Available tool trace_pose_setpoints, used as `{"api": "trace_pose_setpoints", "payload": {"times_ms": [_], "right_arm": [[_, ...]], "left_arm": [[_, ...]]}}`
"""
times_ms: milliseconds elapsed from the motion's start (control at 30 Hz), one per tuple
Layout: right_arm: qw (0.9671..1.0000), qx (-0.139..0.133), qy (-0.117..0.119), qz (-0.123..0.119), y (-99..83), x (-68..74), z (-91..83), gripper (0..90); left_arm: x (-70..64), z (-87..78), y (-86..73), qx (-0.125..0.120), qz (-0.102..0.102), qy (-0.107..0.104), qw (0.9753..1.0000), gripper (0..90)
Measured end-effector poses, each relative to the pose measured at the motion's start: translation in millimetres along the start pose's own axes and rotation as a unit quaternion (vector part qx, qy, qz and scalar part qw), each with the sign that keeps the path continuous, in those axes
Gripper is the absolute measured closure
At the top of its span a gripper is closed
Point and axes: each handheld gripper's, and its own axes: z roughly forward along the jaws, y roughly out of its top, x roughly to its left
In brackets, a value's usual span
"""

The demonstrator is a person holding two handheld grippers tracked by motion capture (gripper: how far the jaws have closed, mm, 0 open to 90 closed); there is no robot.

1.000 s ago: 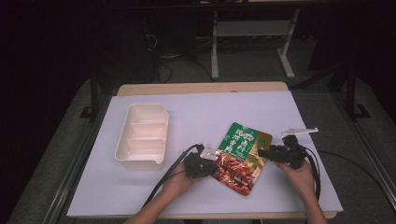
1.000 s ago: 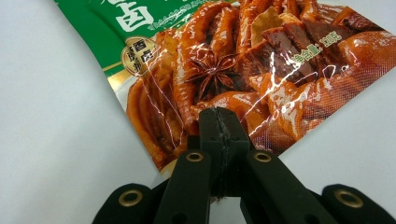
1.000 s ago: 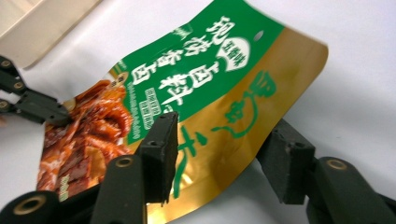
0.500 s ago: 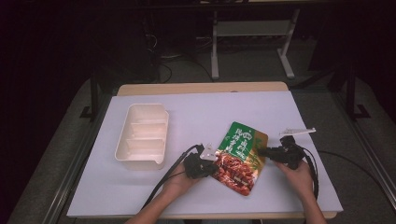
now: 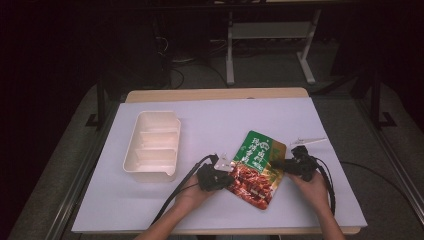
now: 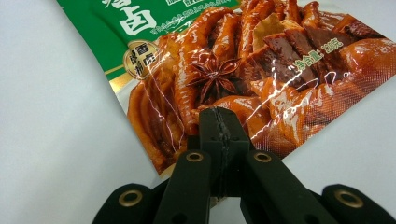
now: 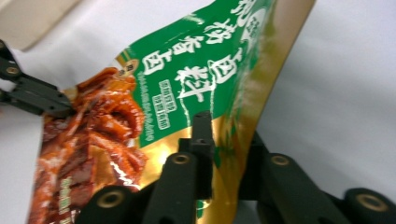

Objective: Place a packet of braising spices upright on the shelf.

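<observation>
Since a second ago the food pouch point(image 5: 256, 167) barely shifts near the tabletop's front edge, left gripper point(image 5: 223, 181) and right gripper point(image 5: 276, 163) both clamping it, ready to lift.

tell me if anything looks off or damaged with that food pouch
Nothing looks spilled or torn. The pouch is whole but lies askew on the table, gripped from both sides: the left gripper is shut on its lower edge, and the right gripper straddles its gold edge, buckling the foil there. The tray is empty.
</observation>
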Motion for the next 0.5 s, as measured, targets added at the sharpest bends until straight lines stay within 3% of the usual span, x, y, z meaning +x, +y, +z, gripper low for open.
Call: {"api": "trace_pose_setpoints", "payload": {"times_ms": [267,500], "right_arm": [[1.0,-0.004,-0.002,-0.002,-0.8,-0.3,1.0,88.2],[0.9998,-0.017,0.004,-0.007,0.0,0.2,-3.0,88.8]], "left_arm": [[-0.4,-0.1,0.2,-0.001,0.01,0.004,0.9999,89.5],[-0.3,-3.9,-0.4,0.001,0.011,-0.005,0.9999,82.2]]}}
